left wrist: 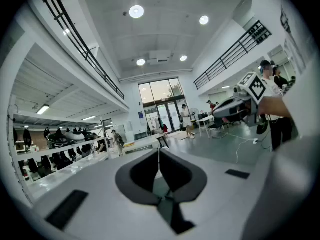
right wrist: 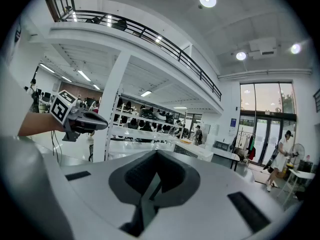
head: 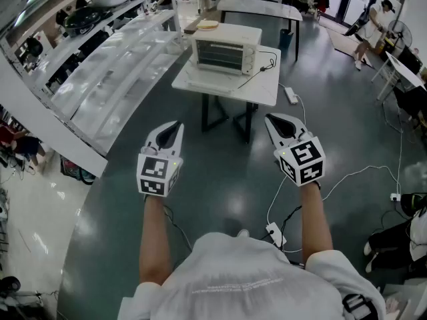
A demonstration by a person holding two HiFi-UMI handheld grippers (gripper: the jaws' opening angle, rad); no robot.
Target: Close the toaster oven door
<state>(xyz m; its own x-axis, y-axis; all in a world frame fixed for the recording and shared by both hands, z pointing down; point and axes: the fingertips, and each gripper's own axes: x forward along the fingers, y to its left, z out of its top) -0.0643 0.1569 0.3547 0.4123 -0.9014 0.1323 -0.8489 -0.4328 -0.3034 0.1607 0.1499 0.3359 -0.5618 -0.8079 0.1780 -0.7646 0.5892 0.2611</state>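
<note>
A white toaster oven [head: 225, 49] stands far ahead on a small white table [head: 263, 85]. Its front shows dark racks, and the door looks folded down in front, though it is too small to be sure. I hold both grippers at waist height over the floor, well short of the table. The left gripper [head: 175, 127] is shut and empty, and so is the right gripper [head: 270, 120]. In the left gripper view the shut tips [left wrist: 159, 151] point toward the distant oven [left wrist: 145, 144]. The right gripper view shows its own closed tips [right wrist: 156, 153], with the oven [right wrist: 192, 150] beyond.
A round tan plate [head: 208, 25] lies on the oven's top and a black cord [head: 263, 67] trails across the table. Long white shelving [head: 113, 65] runs along the left. A power strip [head: 291, 96] and white cables lie on the floor at right. A person [head: 373, 19] is at the back right.
</note>
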